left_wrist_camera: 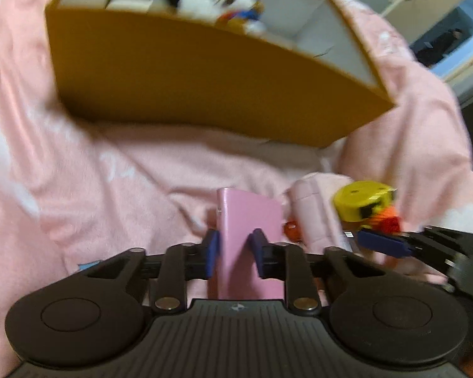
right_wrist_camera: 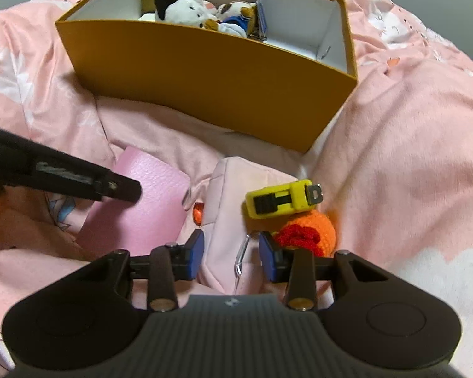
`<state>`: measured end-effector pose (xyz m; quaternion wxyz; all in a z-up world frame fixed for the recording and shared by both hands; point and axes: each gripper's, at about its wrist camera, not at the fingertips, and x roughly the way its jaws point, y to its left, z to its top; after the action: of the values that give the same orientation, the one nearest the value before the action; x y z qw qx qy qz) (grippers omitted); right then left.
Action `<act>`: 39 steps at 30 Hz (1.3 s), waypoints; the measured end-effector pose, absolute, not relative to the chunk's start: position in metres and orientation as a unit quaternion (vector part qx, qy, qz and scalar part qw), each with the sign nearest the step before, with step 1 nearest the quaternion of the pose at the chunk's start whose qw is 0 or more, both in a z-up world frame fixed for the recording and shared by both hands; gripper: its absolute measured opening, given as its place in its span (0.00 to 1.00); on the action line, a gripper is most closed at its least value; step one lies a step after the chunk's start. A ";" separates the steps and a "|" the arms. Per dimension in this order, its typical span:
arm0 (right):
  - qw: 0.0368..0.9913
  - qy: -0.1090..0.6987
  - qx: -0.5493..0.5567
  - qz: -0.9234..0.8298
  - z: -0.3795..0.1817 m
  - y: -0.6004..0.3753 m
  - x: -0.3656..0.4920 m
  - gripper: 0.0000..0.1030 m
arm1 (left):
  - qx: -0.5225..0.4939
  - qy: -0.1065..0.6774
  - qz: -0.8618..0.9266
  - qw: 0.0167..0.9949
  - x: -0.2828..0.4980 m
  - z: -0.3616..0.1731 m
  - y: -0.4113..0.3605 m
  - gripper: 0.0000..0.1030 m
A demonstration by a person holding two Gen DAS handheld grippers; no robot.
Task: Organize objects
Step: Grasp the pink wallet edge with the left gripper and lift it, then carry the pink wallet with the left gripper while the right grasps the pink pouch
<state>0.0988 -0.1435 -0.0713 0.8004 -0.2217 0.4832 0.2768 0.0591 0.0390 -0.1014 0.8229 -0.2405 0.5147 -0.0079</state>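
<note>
The pink wallet (left_wrist_camera: 250,220) was held upright between the blue pads of the left gripper (left_wrist_camera: 235,249), the jaws drawn narrow and pinched on its lower part, in front of the orange box (right_wrist_camera: 205,72) and on the near side of it. A stiff, leathery cover was suggested by its pebbled face in the right view (right_wrist_camera: 142,208); it was judged light and flat, likely to keep its shape but to swing if taken only at a corner, so a grip low across its thickness looked sound. The right gripper (right_wrist_camera: 231,253) was set wide apart astride a pale pink pouch (right_wrist_camera: 236,195), which lay just beside the wallet and in front of the box; whether the pads were touching the cloth could not be told. The pouch was judged soft and baggy, apt to sag and fold, so a bite on its seamed edge or near the metal clip (right_wrist_camera: 242,252) would probably serve best. A yellow tape measure (right_wrist_camera: 282,198) was seen to the right of the pouch, touching an orange knitted ball (right_wrist_camera: 318,233) with a red tuft; the tape was judged hard, smooth and the heaviest piece there, best taken across its flat sides, the ball squashy and light. Plush toys (right_wrist_camera: 186,9) were already seen inside the box, at its far end. All of it lay on a rumpled pink quilt (right_wrist_camera: 410,157), a yielding bed for anything pressed down.
</note>
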 end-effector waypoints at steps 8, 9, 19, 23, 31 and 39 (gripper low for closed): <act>0.801 0.505 -0.160 0.277 -0.072 -0.158 0.109 0.39 | -0.250 0.508 -0.066 0.821 0.068 -0.102 0.030 0.20; 0.801 0.506 -0.159 0.277 -0.072 -0.158 0.109 0.39 | -0.251 0.508 -0.059 0.822 0.070 -0.104 0.031 0.20; 0.782 0.484 -0.280 0.274 -0.097 -0.121 0.096 0.47 | -0.236 0.520 -0.038 0.820 0.067 -0.102 0.036 0.21; 0.783 0.476 -0.279 0.287 -0.093 -0.123 0.090 0.31 | -0.250 0.509 -0.032 0.823 0.058 -0.091 0.046 0.20; 0.796 0.471 -0.200 0.322 -0.047 -0.138 0.093 0.16 | -0.261 0.488 0.006 0.833 0.044 -0.071 0.071 0.18; 0.782 0.481 -0.062 0.392 -0.020 -0.129 0.104 0.14 | -0.295 0.480 0.023 0.826 0.043 -0.076 0.090 0.18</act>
<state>0.1042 -0.1292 -0.0201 0.7820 -0.0618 0.4807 0.3919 0.0434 0.0901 -0.0764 0.8256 -0.2953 0.4802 0.0232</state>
